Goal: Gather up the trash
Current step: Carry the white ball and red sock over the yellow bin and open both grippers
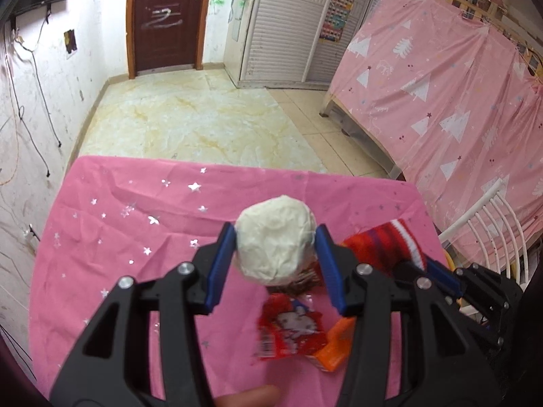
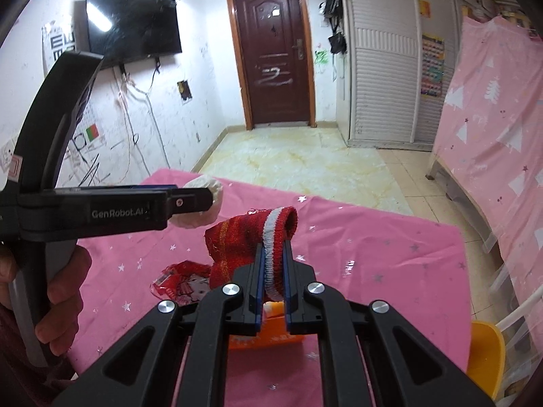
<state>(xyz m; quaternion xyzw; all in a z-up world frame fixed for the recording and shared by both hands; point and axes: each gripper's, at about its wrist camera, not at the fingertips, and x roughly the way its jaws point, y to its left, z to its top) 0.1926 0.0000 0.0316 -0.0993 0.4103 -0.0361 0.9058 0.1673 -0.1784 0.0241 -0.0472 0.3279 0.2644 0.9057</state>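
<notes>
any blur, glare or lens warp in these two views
Left wrist view: the red wrapper and orange box under the tongs are smeared, the paper ball is sharp, and the door leans from fisheye warp. Right wrist view: a white streak of glare crosses the tv, and dark vignette fills the corners.

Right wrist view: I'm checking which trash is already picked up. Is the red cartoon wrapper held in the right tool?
No. The right tool is clamped on the red knitted sock; the red cartoon wrapper lies on the pink tablecloth.
</notes>
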